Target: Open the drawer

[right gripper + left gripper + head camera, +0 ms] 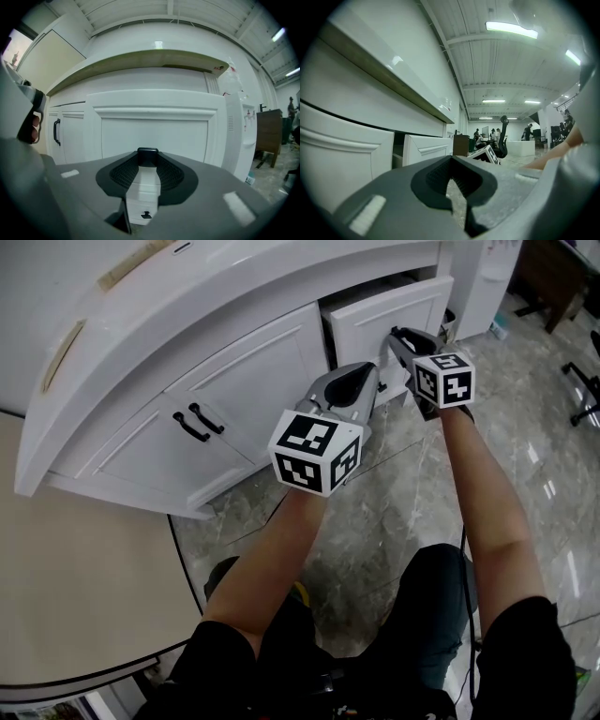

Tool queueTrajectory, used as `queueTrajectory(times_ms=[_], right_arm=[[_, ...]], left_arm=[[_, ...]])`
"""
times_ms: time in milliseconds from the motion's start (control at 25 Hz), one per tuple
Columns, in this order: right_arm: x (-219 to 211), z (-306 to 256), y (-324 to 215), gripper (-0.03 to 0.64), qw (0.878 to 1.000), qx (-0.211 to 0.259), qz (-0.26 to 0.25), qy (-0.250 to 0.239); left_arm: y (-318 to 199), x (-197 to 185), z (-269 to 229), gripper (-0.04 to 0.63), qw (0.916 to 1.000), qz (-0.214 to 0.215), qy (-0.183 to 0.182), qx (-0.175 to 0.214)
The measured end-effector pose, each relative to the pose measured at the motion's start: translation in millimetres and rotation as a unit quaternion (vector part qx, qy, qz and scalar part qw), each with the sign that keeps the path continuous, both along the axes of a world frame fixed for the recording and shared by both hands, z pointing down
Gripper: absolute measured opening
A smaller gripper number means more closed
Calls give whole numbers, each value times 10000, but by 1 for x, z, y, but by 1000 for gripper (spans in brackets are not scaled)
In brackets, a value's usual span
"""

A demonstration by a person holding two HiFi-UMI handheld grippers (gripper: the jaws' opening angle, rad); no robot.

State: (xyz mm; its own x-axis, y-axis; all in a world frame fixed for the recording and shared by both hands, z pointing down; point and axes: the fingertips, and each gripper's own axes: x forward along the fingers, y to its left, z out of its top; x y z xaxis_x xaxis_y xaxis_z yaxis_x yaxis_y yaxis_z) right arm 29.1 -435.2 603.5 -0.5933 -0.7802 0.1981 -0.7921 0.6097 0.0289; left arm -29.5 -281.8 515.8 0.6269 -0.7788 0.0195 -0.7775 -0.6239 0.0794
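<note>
The white drawer front [398, 317] stands pulled a little way out of the cabinet [253, 371], with a dark gap along its left side. My right gripper [400, 337] is shut on the drawer's black handle [147, 152], which pokes up between the jaws in the right gripper view, close before the panel [154, 133]. Just left of it and lower, my left gripper [368, 382] hangs in front of the cabinet, shut and holding nothing. In the left gripper view the drawer front [425, 147] juts out past the cabinet face, beyond my shut left gripper [457, 187].
Two cabinet doors with black handles [199, 421] sit left of the drawer. A tan round table [84, 568] fills the lower left. The marble floor [403, 484] lies below. A white appliance [246, 126] stands right of the cabinet. An office chair base [586, 381] is at far right.
</note>
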Motion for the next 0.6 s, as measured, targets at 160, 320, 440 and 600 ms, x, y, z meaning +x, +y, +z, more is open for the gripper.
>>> queueTrajectory(times_ms=[160, 320, 440, 600], right_arm=[[11, -1, 15, 143, 10000, -21, 65, 30], [21, -1, 32, 143, 9999, -27, 68, 75], [29, -1, 43, 143, 9999, -21, 82, 96], [39, -1, 57, 142, 9999, -17, 78, 69]], left_arm=[[3, 6, 0, 0, 9999, 22, 86, -47], [11, 22, -3, 0, 9997, 227, 68, 3], [17, 34, -3, 0, 9995, 324, 32, 15], [26, 47, 1, 0, 9992, 396, 0, -26]])
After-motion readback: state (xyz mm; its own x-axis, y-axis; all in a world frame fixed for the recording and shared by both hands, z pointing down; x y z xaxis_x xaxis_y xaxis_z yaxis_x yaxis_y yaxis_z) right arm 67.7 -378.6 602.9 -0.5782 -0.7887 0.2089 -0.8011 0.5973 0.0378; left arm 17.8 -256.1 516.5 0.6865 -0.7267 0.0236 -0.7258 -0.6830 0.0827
